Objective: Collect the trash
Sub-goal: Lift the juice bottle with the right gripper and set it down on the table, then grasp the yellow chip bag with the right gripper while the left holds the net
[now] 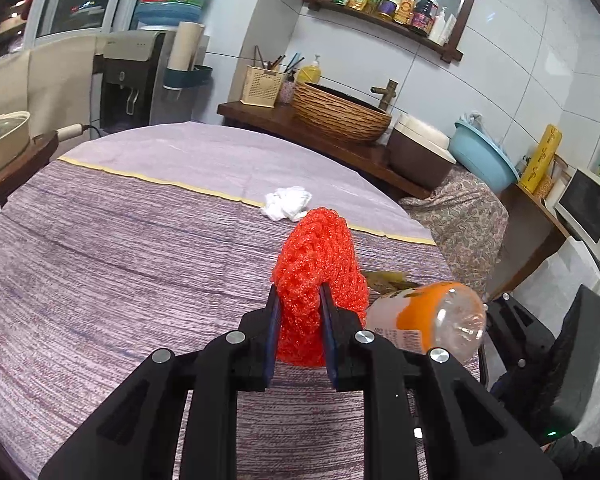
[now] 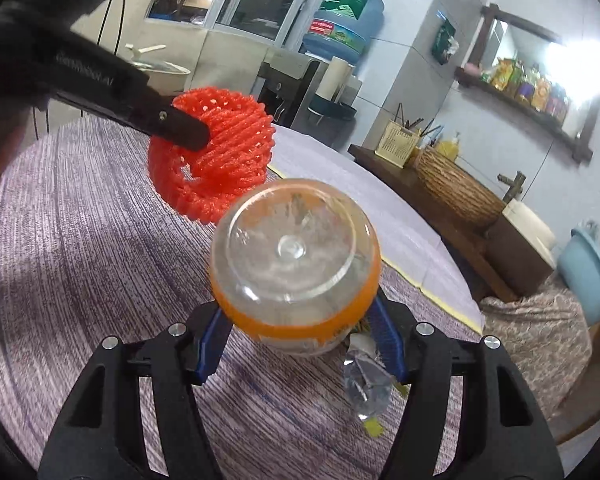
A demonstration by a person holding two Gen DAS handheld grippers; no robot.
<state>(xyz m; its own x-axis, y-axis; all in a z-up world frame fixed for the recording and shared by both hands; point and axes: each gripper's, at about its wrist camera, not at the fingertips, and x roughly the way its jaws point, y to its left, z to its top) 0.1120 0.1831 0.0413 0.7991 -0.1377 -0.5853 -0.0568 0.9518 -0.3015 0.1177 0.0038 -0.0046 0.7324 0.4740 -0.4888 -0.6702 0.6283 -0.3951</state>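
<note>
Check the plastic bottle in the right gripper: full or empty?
Empty. The plastic bottle shows clear see-through walls and base with no liquid, held between the right gripper fingers.

You have a round table [image 1: 120,240] in front of you, covered with a purple striped cloth [image 1: 100,300]; a plainer lilac band with a yellow edge lies at the far side. On the cloth a crumpled white tissue [image 1: 286,203] rests near that yellow edge. A crushed clear wrapper [image 2: 366,384] lies at the near right.
</note>
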